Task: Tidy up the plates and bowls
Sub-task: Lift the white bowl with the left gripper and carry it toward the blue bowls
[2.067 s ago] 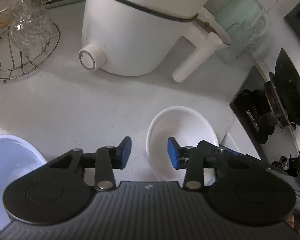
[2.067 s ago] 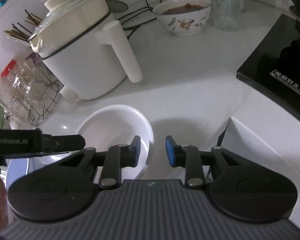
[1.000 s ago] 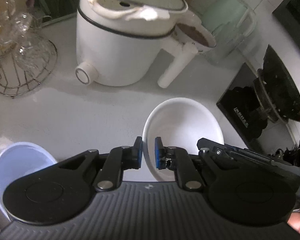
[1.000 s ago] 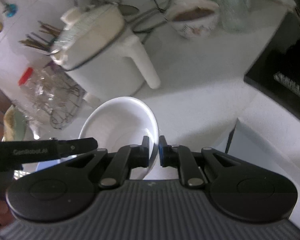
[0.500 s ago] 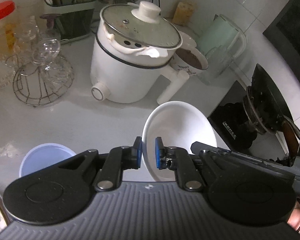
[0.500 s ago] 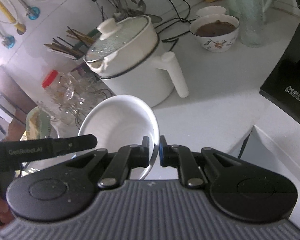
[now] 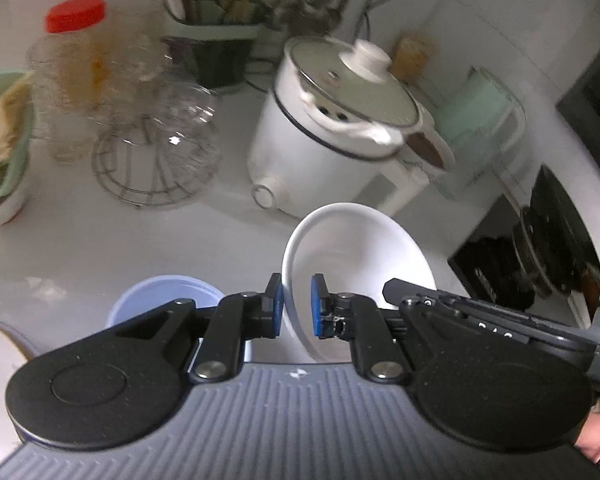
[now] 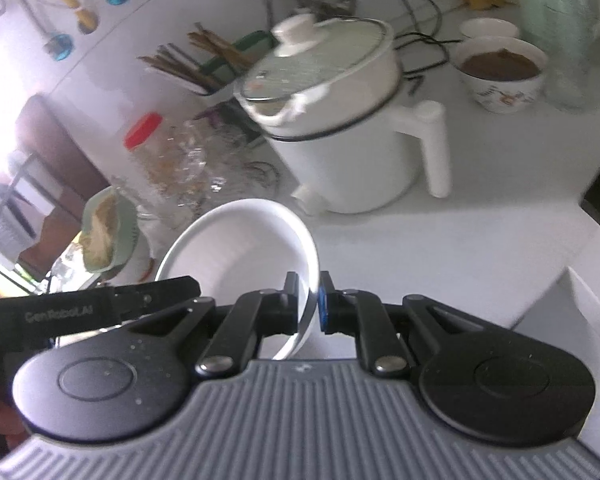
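Two hand-held tools are gripping one white bowl by opposite sides of its rim, holding it tilted above the white surface of a cluttered kitchen. The left tool is pinching the bowl's near-left rim between its blue pads, nearly closed on the thin wall; in the right wrist view, the right tool is clamping the bowl's right rim in the same fashion, its pads drawn tight against the porcelain. Each tool is showing in the other's camera as a black bar reaching in from the side. A pale blue bowl is sitting on the surface just below and left of the left tool. Behind the lifted bowl, a white electric pot with a glass lid is standing beside a wire rack of glasses, with a red-capped jar further left. A patterned bowl of brown food is resting near the pot's handle.
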### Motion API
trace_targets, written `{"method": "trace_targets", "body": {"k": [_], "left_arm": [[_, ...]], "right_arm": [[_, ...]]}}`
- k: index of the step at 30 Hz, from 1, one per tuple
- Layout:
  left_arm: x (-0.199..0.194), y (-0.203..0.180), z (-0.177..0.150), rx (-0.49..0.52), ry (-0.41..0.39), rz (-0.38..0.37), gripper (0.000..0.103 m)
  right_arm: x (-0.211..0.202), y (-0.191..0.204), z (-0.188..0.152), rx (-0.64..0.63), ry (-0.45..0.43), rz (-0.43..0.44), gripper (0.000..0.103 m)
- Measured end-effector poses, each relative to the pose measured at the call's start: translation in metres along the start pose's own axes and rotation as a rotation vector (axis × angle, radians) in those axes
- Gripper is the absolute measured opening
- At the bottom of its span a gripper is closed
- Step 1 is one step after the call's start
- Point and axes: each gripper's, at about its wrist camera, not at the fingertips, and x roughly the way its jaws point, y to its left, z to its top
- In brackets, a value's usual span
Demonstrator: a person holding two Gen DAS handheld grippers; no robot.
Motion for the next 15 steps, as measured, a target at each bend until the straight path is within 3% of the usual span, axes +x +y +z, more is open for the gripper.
{"method": "trace_targets", "body": {"k": [8,15], "left_arm": [[-0.034,0.032,-0.004,-0.066,-0.103,0.075,0.015],[-0.050,0.075,-0.021,-0.199,-0.166,0.113,0.015]], "right_arm": [[0.018,0.039,0.006,-0.072,0.013,0.089,0.012],[0.044,0.070,0.006,-0.159,0.053,0.160,0.012]]}}
